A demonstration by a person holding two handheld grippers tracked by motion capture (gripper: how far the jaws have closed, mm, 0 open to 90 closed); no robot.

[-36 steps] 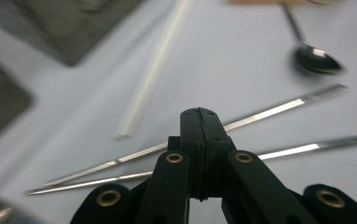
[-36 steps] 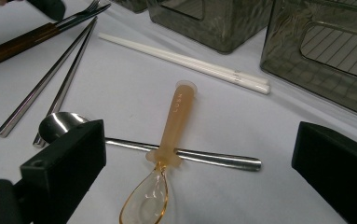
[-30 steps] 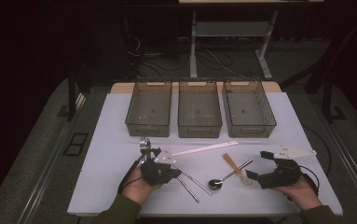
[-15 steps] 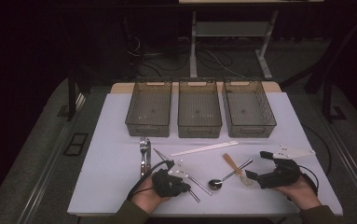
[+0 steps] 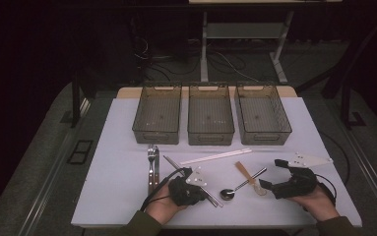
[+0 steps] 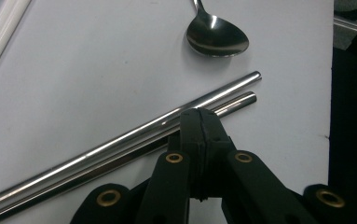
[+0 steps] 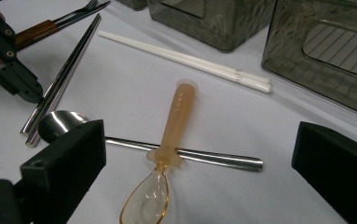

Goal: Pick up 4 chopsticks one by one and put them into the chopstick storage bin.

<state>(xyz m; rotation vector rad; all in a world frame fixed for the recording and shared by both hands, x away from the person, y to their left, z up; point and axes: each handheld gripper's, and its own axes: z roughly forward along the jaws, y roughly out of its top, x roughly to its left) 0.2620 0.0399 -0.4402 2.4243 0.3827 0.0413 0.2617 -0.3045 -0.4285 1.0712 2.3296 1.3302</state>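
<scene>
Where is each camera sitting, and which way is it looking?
High view: above the person's side, looking forward and down at the table; forearms and both grippers show.
Left gripper view: on the left gripper, jaws shut, looking at the metal chopsticks.
Right gripper view: on the right gripper, jaws open, facing the amber spoon.
Both gripper views share the metal spoon.

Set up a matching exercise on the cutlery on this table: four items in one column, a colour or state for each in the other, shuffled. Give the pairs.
Items:
1. metal chopsticks
2. plastic chopsticks
3. plastic spoon
4. left gripper

Descriptions:
A. translucent amber, lying across the metal spoon's handle
B. white, lying near the bins
C. fingers shut, right by the silver pair
D. shiny silver, side by side

Pairs: 1-D, 2-B, 3-A, 4-C
</scene>
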